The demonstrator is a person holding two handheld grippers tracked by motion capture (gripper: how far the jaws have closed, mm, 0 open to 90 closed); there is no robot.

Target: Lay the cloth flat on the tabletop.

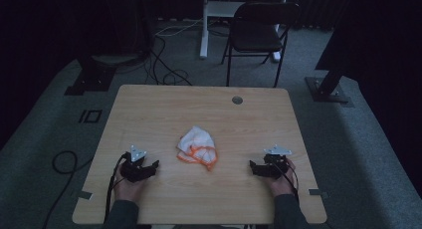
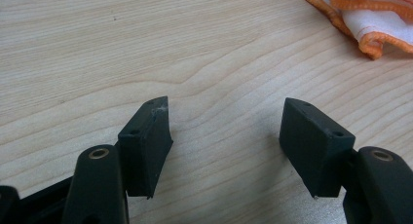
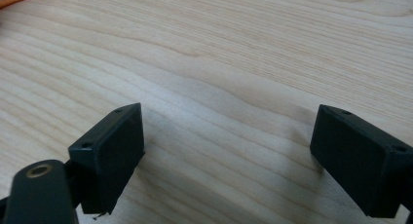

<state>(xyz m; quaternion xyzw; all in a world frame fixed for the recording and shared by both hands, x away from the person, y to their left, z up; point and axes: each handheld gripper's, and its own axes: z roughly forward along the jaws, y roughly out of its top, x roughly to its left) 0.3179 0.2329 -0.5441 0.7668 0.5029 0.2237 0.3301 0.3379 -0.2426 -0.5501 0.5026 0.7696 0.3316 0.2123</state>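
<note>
Fingers point(image 2: 146, 136) of our left gripper point(image 1: 141, 169) and right gripper point(image 1: 264, 168) stand wide and empty; the crumpled cloth point(image 1: 197, 147) may slide on the smooth table point(image 1: 149, 104) if we pinch only one layer.

No text, label, brand or number can be read anywhere — not on the table, cloth or tongs.

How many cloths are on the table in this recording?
1: a crumpled white cloth with orange edging lies mid-table, between the two grippers. Nothing seems to hide another.
</note>
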